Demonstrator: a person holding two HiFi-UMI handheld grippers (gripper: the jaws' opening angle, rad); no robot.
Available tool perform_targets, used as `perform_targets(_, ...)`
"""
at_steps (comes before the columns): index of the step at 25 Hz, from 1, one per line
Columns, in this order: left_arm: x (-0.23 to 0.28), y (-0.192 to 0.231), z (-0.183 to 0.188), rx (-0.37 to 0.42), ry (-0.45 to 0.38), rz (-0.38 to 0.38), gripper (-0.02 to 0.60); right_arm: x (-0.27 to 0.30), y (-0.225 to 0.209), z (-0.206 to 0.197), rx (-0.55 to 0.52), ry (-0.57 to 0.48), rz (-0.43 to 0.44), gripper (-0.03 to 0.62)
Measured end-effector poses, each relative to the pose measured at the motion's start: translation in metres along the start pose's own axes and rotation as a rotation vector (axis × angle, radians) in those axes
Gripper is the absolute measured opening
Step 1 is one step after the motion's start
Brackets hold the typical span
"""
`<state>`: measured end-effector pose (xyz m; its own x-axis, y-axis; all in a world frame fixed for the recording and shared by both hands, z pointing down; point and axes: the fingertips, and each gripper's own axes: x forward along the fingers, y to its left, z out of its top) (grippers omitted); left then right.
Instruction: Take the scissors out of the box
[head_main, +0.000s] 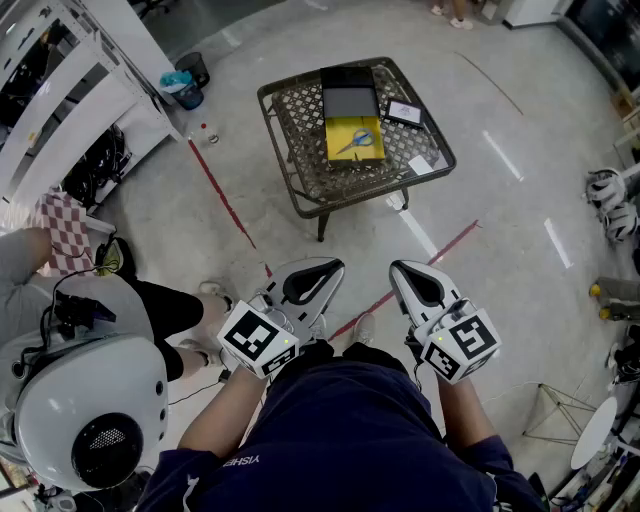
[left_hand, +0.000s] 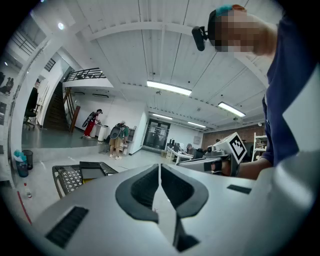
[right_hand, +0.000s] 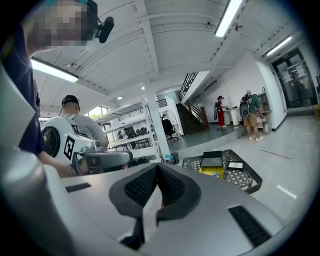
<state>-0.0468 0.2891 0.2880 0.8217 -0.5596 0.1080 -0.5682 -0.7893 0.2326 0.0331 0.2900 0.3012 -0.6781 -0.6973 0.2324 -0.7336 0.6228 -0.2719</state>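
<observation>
Standing well ahead of both grippers, a lattice-top table is bearing the task's things. The left gripper and right gripper are hovering side by side, jaws pressing together on nothing. Far ahead of them, a yellow box is sitting on the table, scissors lying inside.

Grey floor, wicker table

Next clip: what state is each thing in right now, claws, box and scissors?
left claw: shut, empty, away from the table.
right claw: shut, empty, away from the table.
box: open, on the table.
scissors: lying in the box.
</observation>
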Motion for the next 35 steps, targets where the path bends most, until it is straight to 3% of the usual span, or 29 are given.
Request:
perform_targets(10, 0.009, -0.004, 0.0, 0.008, 0.005, 0.007, 0.035, -0.003, -0.006, 0.001, 0.009, -0.011, 0.021, 0.018)
perform_targets(26, 0.058, -0.007, -0.02, -0.004, 0.032, 0.092, 0.035, -0.026, -0.07, -0.011, 0.023, 0.019, 0.061, 0.018)
perform_targets(35, 0.071, 0.016, -0.023, -0.01, 0.037, 0.114, 0.035, -0.01, -0.091, -0.006, 0.024, 0.019, 0.059, 0.018)
